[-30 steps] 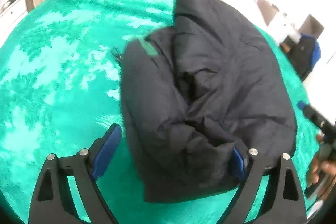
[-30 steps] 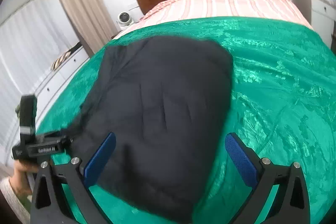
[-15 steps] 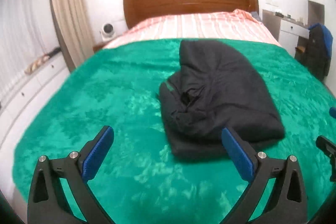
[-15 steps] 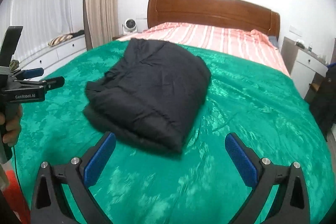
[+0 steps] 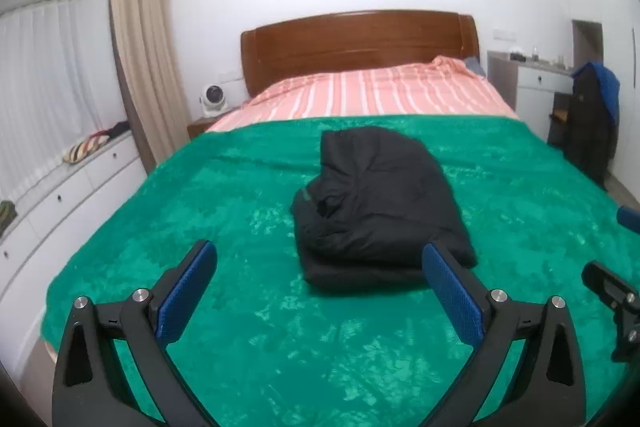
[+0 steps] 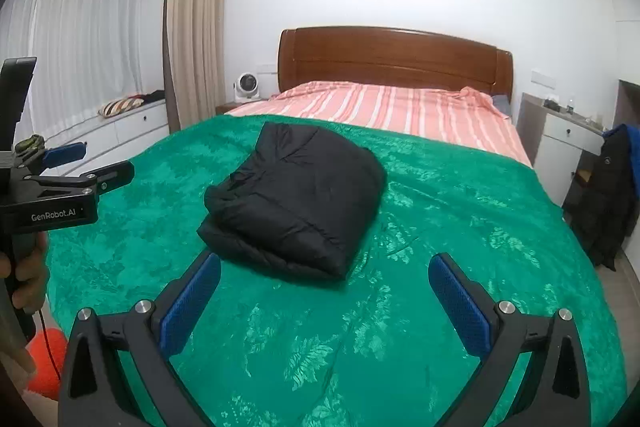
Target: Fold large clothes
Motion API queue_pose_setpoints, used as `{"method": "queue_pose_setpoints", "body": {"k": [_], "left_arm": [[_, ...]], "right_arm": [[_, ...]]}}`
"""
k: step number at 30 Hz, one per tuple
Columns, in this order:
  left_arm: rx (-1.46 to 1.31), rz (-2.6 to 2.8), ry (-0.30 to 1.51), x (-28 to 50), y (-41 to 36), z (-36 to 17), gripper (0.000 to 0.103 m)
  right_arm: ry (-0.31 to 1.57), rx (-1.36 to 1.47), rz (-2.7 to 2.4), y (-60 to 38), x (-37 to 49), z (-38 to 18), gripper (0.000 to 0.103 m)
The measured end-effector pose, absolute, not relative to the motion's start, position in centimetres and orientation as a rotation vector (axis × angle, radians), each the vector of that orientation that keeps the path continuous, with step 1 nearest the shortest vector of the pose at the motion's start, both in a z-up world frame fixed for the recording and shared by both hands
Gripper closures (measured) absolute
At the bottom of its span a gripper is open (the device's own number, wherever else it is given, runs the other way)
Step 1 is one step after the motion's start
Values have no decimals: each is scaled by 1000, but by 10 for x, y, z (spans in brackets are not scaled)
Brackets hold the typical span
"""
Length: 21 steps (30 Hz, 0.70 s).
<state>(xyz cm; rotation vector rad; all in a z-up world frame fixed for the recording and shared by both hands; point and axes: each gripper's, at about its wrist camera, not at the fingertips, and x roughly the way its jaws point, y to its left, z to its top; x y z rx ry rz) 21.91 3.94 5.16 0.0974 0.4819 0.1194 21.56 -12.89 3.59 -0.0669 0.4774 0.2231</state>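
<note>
A black padded jacket (image 5: 376,203) lies folded into a thick bundle on the green blanket (image 5: 240,195) in the middle of the bed. In the right wrist view the same jacket (image 6: 296,199) sits ahead and slightly left. My left gripper (image 5: 318,275) hangs open, back from the bundle's near edge, with nothing between its blue pads. My right gripper (image 6: 324,287) is open too, empty, pulled back over bare blanket. The left gripper (image 6: 72,163), held in a hand, also shows at the left edge of the right wrist view.
A wooden headboard (image 5: 360,47) and striped pink sheet (image 5: 368,95) lie beyond the blanket. White drawers (image 5: 60,203) run under the window on the left. A dark coat (image 5: 592,123) hangs on a chair at right, beside a white desk (image 6: 568,143). An orange object (image 6: 46,363) lies on the floor.
Both grippers have drawn back and risen from the jacket, and tilted up so the whole room shows. The left gripper's jaws spread away from the bundle's edge. The jacket stays folded in place.
</note>
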Motion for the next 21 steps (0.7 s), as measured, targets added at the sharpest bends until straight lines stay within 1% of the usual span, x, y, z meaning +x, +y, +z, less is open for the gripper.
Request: {"method": "queue_pose_setpoints", "body": {"k": [8,13,15,18,19,21], "left_arm": [[83,136,389,176,31,63,0],[53,179,268,131,34,53,0],[37,172,289,118,35,40,0],[17,159,395,107,33,15,0],[26,152,440,105,29,6,0],[49,111,476,103,24,-5,0]], "right_arm": [[354,35,148,-151,163,48,0],[380,143,167,-162,136,39,0],[382,180,174,-164,123,32,0],[407,210,193,-162,105,15,0],[424,204,207,-161,101,9,0],[450,160,233,-154,94,-3,0]]}}
